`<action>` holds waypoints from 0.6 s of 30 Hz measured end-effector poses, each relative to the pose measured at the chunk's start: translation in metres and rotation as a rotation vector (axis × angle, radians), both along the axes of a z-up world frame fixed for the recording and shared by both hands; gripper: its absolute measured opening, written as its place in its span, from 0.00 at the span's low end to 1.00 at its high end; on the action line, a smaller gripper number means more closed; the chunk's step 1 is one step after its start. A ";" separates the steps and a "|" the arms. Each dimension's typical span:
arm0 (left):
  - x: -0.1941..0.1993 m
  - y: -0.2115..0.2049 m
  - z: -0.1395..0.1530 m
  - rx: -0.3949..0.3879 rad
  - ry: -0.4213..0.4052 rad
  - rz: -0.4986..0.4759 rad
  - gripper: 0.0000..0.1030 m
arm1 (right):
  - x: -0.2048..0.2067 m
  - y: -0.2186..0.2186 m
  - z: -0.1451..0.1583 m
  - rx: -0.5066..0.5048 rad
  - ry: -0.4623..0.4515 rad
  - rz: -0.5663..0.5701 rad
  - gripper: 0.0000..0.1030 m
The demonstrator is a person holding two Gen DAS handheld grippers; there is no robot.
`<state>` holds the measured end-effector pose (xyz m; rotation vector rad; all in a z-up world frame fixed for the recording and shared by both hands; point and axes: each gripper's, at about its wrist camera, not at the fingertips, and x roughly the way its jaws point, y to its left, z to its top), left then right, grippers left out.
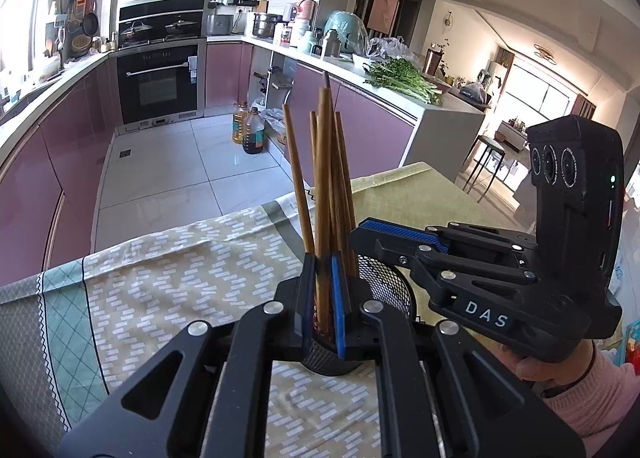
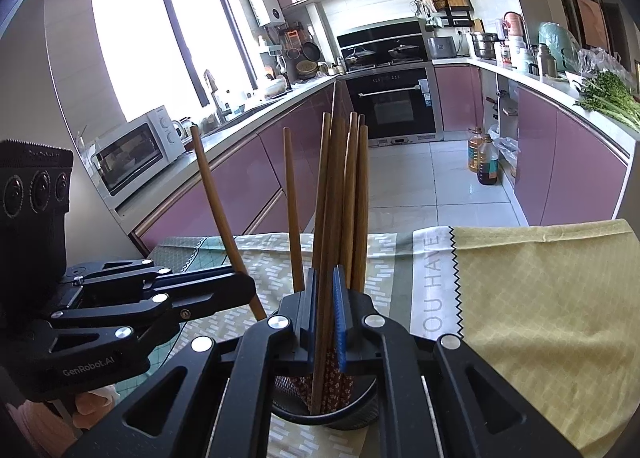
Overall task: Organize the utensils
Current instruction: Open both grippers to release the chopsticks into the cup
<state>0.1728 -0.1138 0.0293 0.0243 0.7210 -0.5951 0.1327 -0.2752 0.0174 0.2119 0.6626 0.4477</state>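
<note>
- The left tool [image 1: 322,298] is closed on a leaning chopstick [image 2: 216,198], pinching it low on the shaft, just above the mesh holder [image 1: 384,282].
- The right tool [image 2: 324,318] is also closed, on an upright chopstick [image 2: 319,370] whose lower end is already inside the holder.
- The holder stands on the cloth-covered tabletop, close in front of both tools, with the rest of the chopsticks [image 2: 344,198] standing in it as a tight bundle.
- The step in hand looks like seating these two sticks in the holder. Each stick likely needs to be lowered along its own line until its foot meets the bottom, and only then let go.
- The leaning stick probably wants tilting toward upright first, or it may lever against the rim and tip the light mesh cup.
- The two tools sit close together, so releasing one at a time and drawing it straight back seems safer than crossing paths.
- Count: two tools, one holder.
- Count: about seven chopstick tops show from the right wrist view, but the bundle overlaps, so the exact number cannot be told.
- Count: two cloths, it seems — a patterned cloth [image 1: 180,278] and a plain yellow cloth [image 2: 540,298] overlapping it.
</note>
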 end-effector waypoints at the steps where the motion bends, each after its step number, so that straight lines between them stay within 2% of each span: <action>1: 0.000 0.001 -0.002 0.000 0.001 -0.001 0.14 | -0.001 0.000 0.000 0.001 0.000 0.001 0.08; 2: -0.001 0.001 -0.004 0.000 0.001 -0.001 0.16 | -0.004 0.000 0.000 -0.001 -0.003 0.003 0.11; 4: -0.003 0.004 -0.008 -0.007 0.001 0.000 0.29 | -0.008 0.000 -0.001 0.000 -0.004 0.011 0.19; 6: -0.005 0.008 -0.011 -0.020 0.003 0.003 0.34 | -0.013 -0.001 -0.001 0.000 -0.013 0.015 0.26; 8: -0.010 0.013 -0.013 -0.028 -0.005 0.011 0.38 | -0.020 -0.002 -0.001 0.000 -0.021 0.015 0.35; 9: -0.013 0.017 -0.014 -0.029 -0.017 0.026 0.43 | -0.023 -0.003 -0.002 -0.001 -0.026 0.014 0.39; 11: -0.021 0.024 -0.015 -0.040 -0.040 0.049 0.51 | -0.031 -0.004 -0.002 -0.008 -0.041 0.007 0.54; 12: -0.024 0.028 -0.016 -0.048 -0.049 0.063 0.55 | -0.035 -0.004 -0.003 -0.013 -0.049 0.007 0.56; 14: -0.035 0.039 -0.016 -0.056 -0.090 0.115 0.67 | -0.043 -0.003 -0.004 -0.033 -0.067 -0.001 0.70; 16: -0.049 0.051 -0.015 -0.046 -0.148 0.189 0.85 | -0.050 -0.003 -0.006 -0.047 -0.088 -0.013 0.81; 18: -0.062 0.062 -0.016 -0.025 -0.206 0.256 0.95 | -0.056 -0.002 -0.007 -0.054 -0.105 -0.022 0.87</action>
